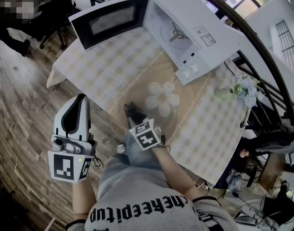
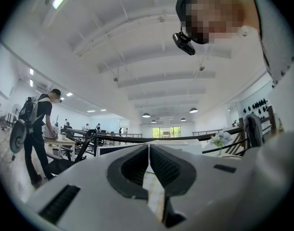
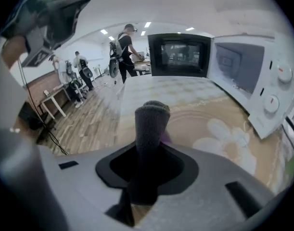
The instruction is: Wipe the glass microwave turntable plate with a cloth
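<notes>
Head view: the glass turntable plate (image 1: 174,118) lies flat on the surface (image 1: 103,76) in front of the open microwave (image 1: 185,28), with the right claw (image 1: 131,109) at its near edge. Left gripper view: the left claw (image 2: 147,150) is closed with nothing between its jaws. Right gripper view: the right claw is clamped on a folded dark grey cloth (image 3: 149,129), and the plate lies just beyond it.

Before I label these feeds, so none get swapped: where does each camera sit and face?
Head view: on the person's head, looking steeply down at table, open microwave, left gripper, right gripper, own shirt.
Left gripper view: on the shut left gripper, aimed upward at the ceiling; the person's head camera shows.
Right gripper view: on the right gripper, shut on a grey cloth, facing the microwave; left gripper upper left.
Shared: head and right gripper views both show microwave and cloth.
</notes>
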`<state>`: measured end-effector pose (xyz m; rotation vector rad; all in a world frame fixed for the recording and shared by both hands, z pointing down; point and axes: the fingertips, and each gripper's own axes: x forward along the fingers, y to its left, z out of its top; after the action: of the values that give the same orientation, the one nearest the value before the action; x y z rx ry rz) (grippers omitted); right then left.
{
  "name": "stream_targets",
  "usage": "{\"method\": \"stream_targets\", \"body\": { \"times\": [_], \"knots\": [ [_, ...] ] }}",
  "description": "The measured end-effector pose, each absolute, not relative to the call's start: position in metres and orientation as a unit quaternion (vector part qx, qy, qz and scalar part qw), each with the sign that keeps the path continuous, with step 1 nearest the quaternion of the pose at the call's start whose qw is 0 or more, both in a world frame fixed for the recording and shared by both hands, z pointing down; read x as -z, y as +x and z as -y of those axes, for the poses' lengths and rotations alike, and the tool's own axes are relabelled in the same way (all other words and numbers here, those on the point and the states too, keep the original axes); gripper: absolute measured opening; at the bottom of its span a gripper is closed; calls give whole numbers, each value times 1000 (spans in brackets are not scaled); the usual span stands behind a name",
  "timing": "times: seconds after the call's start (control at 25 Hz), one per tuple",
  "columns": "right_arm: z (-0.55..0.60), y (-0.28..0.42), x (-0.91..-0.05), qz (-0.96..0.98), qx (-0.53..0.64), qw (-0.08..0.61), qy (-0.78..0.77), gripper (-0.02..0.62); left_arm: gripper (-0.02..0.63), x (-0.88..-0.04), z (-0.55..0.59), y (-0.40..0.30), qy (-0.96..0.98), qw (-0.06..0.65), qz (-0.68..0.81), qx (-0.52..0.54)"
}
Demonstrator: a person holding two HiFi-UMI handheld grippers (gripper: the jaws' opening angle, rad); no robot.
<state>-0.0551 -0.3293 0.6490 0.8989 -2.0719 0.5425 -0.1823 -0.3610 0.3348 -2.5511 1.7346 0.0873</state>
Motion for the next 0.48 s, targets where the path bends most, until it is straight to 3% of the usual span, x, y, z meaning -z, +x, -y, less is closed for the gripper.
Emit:
{"method": "stream_targets", "body": {
  "times": [0.2, 0.48],
  "knots": [
    [330, -36, -651, 820, -197, 406, 352, 112, 14, -334, 357, -185, -825, 25, -564, -29],
    [346, 42, -653, 788, -206, 381, 438, 112, 13, -334, 354, -186, -824, 25, -565, -29]
  ]
}}
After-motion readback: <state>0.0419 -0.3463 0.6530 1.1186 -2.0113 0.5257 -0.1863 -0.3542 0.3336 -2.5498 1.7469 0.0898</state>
